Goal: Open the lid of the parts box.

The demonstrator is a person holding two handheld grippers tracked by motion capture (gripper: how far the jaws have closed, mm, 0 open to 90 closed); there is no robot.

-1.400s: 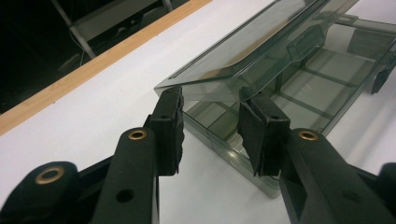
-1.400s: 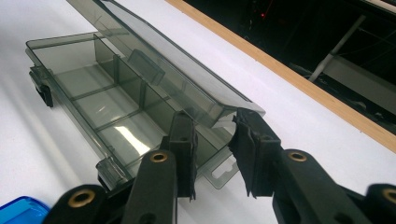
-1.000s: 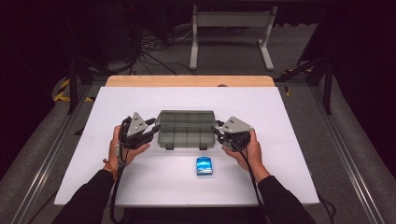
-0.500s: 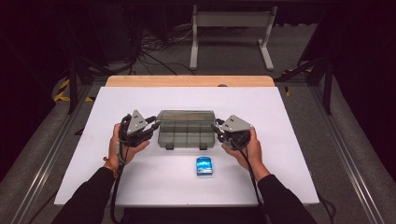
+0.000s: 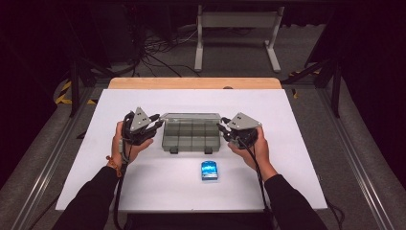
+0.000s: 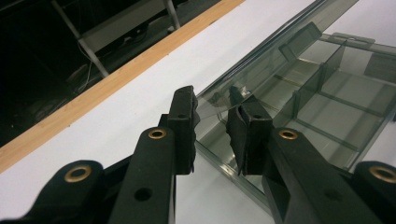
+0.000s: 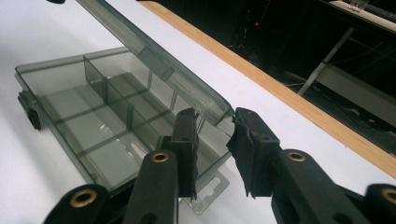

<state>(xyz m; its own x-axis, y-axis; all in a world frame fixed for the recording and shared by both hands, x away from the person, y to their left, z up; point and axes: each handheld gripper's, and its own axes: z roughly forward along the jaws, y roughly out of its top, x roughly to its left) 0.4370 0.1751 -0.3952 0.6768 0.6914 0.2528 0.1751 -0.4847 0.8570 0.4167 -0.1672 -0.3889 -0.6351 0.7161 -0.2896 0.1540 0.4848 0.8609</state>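
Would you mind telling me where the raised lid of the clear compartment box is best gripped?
Take the lid by its thin end edges, one gripper from each short side of the box: it stands tilted up, so both corners hang free above the base.

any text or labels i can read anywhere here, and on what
None can be read.
blue packet on the white table: its print is too small and blurred to make out.
clear compartment box, lid raised: no label seen in the gripper views.
left claw and right claw: plain black, no markings seen.
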